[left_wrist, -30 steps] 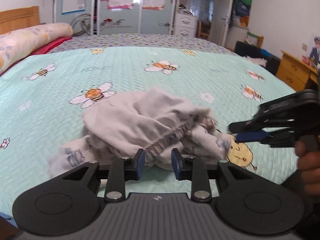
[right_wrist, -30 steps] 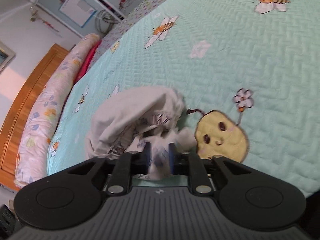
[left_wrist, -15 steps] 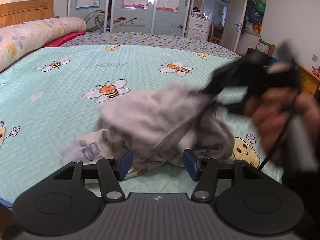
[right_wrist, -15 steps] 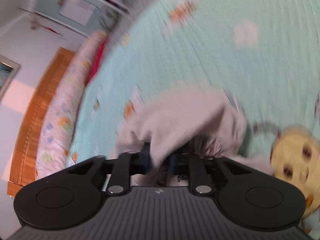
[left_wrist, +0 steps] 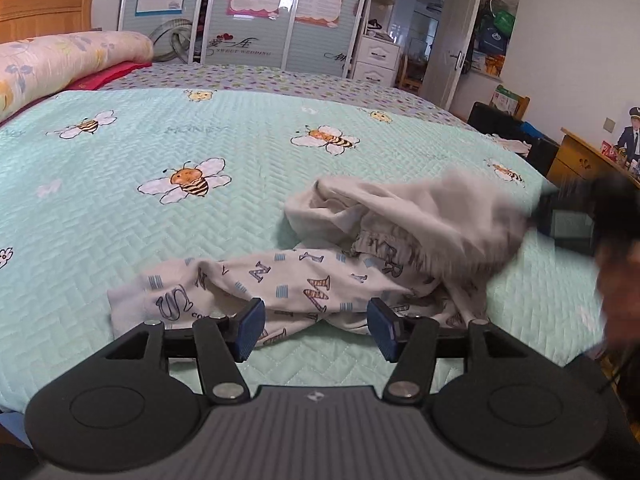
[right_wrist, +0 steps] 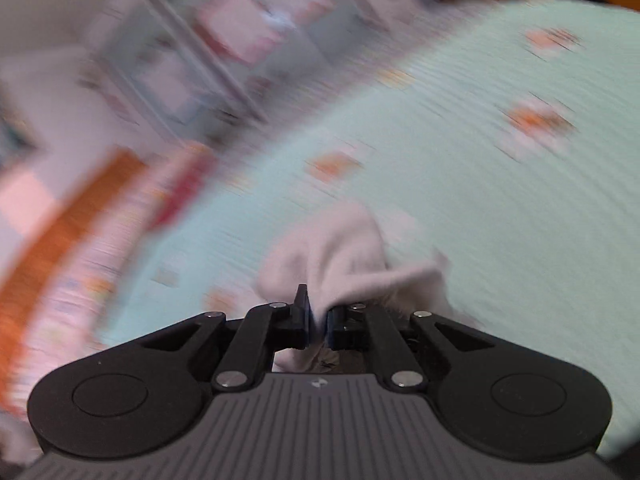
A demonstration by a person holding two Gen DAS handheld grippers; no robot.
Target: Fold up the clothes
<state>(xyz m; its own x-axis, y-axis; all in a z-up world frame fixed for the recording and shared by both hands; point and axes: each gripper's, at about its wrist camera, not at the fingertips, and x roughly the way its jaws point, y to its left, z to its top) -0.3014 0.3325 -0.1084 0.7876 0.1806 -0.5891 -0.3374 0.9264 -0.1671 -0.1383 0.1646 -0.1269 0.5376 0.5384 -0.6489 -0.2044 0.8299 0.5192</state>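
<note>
A light grey garment point(left_wrist: 304, 280) with printed letters lies crumpled on the mint bee-print bedspread point(left_wrist: 160, 220), one printed leg stretched out to the left. My left gripper point(left_wrist: 316, 326) hovers open at the garment's near edge, with cloth lying below the gap and neither pad touching it. At the right of the left wrist view, my right gripper point(left_wrist: 568, 220) is blurred and pulls the garment's plain grey side up and rightward. In the right wrist view, a fold of the garment point(right_wrist: 344, 248) sits between the narrow jaws of the right gripper point(right_wrist: 318, 322), which are opening.
A floral bolster point(left_wrist: 60, 56) and a wooden headboard point(left_wrist: 40, 12) lie far left. Wardrobe doors point(left_wrist: 248, 12) stand behind the bed. A wooden cabinet point(left_wrist: 580, 160) is past the bed's right edge. A person's hand point(left_wrist: 616, 288) holds the right gripper.
The right gripper swung across and dragged the grey cloth to the right, spreading the bundle and laying a printed leg out to the left. The left jaws widened.
</note>
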